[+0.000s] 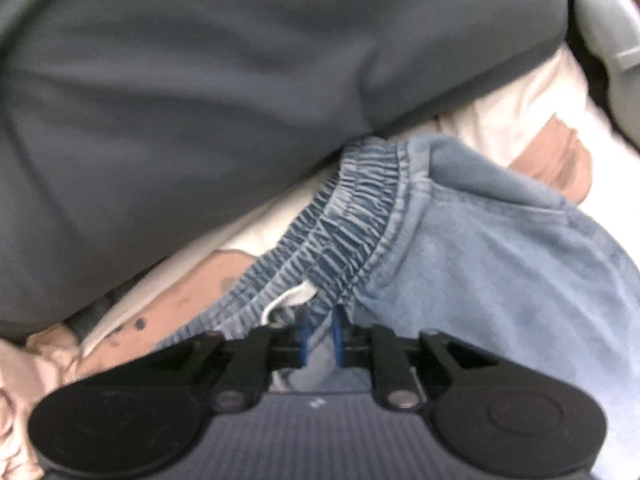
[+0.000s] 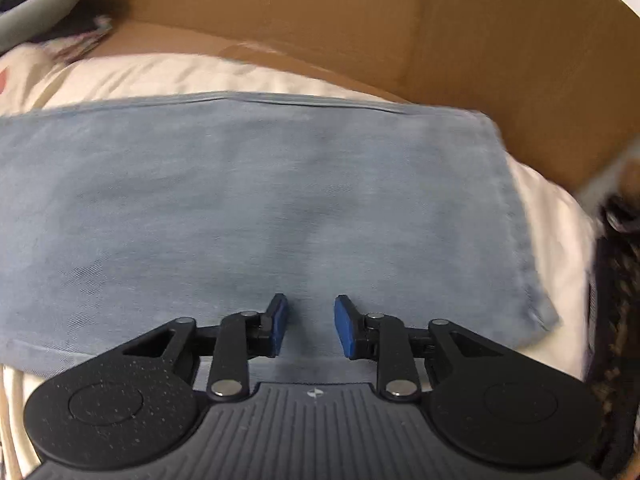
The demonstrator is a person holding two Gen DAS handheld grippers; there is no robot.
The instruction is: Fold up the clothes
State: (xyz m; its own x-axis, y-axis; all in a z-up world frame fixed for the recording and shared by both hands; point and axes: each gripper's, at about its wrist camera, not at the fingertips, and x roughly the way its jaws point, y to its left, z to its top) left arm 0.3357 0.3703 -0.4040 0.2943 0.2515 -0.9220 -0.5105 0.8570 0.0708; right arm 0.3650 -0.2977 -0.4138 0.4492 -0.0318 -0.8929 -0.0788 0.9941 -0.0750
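A pair of light blue denim trousers lies on a cream patterned sheet. In the left wrist view its gathered elastic waistband [image 1: 352, 216] runs up the middle, with a white drawstring loop [image 1: 292, 298] just ahead of the fingers. My left gripper [image 1: 320, 334] is shut on the waistband fabric, the blue pads close together with cloth pinched between them. In the right wrist view a flat trouser leg [image 2: 256, 208] spreads across the frame, its hem [image 2: 516, 216] at the right. My right gripper [image 2: 311, 326] hovers over the leg's near edge, open, nothing between the pads.
A large grey garment [image 1: 200, 100] fills the upper left of the left wrist view, above the waistband. The cream sheet [image 1: 508, 108] carries pinkish printed patches. A brown cardboard wall [image 2: 400, 20] rises behind the leg. Dark patterned fabric [image 2: 616, 280] sits at the far right; grey padded tubing [image 2: 44, 4] at top left.
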